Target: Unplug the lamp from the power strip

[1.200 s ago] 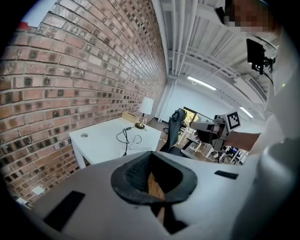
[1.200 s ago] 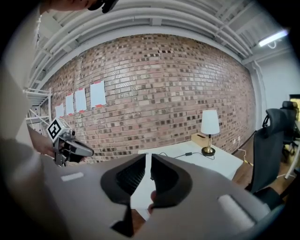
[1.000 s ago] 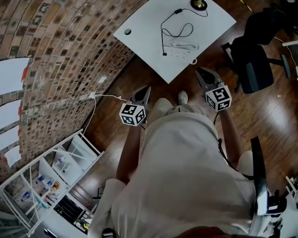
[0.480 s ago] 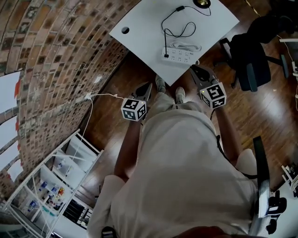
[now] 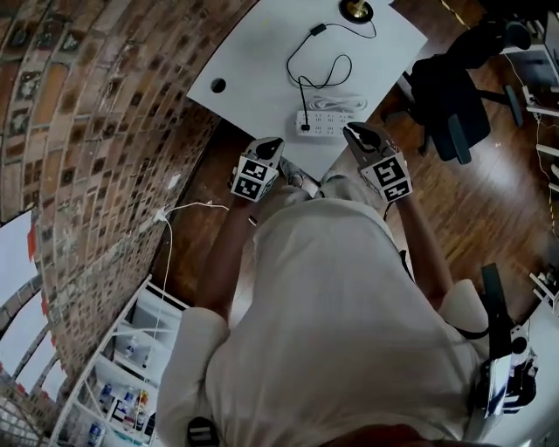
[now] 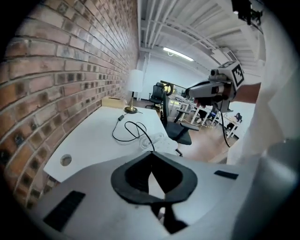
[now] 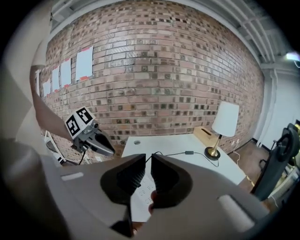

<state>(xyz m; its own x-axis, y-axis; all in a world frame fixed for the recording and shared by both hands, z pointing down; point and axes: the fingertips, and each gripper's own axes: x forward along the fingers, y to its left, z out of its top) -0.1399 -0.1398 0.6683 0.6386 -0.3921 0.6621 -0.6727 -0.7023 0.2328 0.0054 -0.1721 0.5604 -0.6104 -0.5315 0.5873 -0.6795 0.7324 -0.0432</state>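
A white power strip (image 5: 327,123) lies near the front edge of the white table (image 5: 262,52). A black plug (image 5: 305,127) sits in its left end. From it a black cable (image 5: 325,72) loops back to the lamp base (image 5: 356,10). The lamp (image 7: 225,119) has a white shade (image 6: 135,84). My left gripper (image 5: 273,142) hovers just left of the strip, its jaws together and empty (image 6: 151,154). My right gripper (image 5: 351,131) hangs over the strip's right end, jaws nearly touching with nothing between them (image 7: 146,164). The strip (image 6: 161,143) shows beyond the left jaws.
A brick wall (image 5: 87,131) runs along the left. A black office chair (image 5: 454,96) stands right of the table. A white wire shelf (image 5: 113,367) and a white cable (image 5: 188,208) are on the wooden floor at the left. The table has a round cable hole (image 5: 217,85).
The person has stepped up to the table. Both grippers have moved forward from over the floor to the table's front edge, beside the power strip. Jaws look unchanged.
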